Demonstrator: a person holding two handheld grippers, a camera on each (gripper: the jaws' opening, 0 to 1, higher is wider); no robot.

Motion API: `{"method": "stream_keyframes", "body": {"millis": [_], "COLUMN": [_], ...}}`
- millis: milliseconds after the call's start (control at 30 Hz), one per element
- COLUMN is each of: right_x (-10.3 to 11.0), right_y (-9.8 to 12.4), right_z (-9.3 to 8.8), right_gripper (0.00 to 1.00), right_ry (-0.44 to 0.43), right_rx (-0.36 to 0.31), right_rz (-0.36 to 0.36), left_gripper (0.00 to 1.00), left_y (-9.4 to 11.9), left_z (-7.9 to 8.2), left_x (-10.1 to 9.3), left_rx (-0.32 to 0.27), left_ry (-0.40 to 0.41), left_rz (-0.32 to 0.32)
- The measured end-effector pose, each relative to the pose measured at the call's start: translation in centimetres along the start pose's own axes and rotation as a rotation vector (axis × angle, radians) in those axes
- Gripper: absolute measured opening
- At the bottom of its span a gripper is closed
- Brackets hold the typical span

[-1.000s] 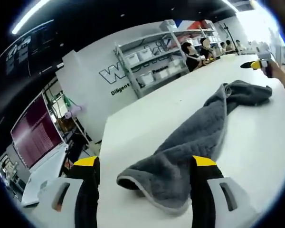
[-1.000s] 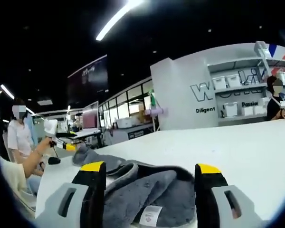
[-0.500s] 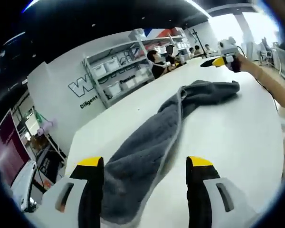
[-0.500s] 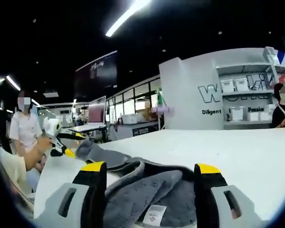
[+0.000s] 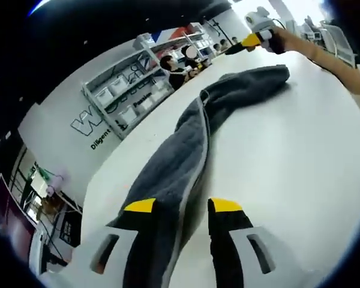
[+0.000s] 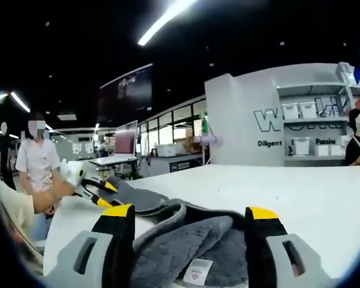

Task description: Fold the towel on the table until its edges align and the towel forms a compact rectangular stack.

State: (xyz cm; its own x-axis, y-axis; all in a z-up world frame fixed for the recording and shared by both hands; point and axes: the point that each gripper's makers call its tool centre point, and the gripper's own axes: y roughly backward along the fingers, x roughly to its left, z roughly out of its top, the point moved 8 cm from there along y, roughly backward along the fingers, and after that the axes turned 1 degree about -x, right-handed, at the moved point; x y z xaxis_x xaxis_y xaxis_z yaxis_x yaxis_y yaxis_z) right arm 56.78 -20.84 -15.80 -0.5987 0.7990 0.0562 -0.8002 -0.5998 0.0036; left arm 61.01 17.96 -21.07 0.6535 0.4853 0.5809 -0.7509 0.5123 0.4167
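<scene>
White counter [image 5: 300,156] carries the unfolded towel [image 5: 186,156]; left gripper [image 5: 183,207] pinches one end, right gripper [image 6: 191,211] straddles the other, jaws spread.

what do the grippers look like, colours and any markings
Both match. The left gripper has two black jaws capped with yellow tips, set in pale grey housings, each with a dark slot. The right gripper has the same black jaws, yellow tips and slotted grey housings. No cables or printed markings are visible on either.
</scene>
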Motion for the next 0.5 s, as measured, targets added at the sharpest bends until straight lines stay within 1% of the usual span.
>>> {"method": "stream_keyframes", "body": {"millis": [133, 200, 300, 500], "right_x": [0.3, 0.4, 0.4, 0.6], "right_y": [-0.2, -0.2, -0.4, -0.6], "right_z": [0.0, 0.0, 0.0, -0.1], "right_gripper": [0.75, 0.75, 0.75, 0.75], "right_ry": [-0.002, -0.002, -0.003, -0.005], "right_rx": [-0.009, -0.009, -0.011, -0.014], "right_rz": [0.007, 0.007, 0.007, 0.010], "left_gripper": [0.23, 0.16, 0.05, 0.04], "left_y": [-0.5, -0.4, -0.2, 0.3], "left_z": [-0.6, -0.8, -0.7, -0.4], "left_x": [0.3, 0.5, 0.7, 1.1], "left_rx": [0.039, 0.043, 0.023, 0.011], "left_ry": [-0.008, -0.007, 0.017, 0.061], "left_rz": [0.020, 0.032, 0.035, 0.036]}}
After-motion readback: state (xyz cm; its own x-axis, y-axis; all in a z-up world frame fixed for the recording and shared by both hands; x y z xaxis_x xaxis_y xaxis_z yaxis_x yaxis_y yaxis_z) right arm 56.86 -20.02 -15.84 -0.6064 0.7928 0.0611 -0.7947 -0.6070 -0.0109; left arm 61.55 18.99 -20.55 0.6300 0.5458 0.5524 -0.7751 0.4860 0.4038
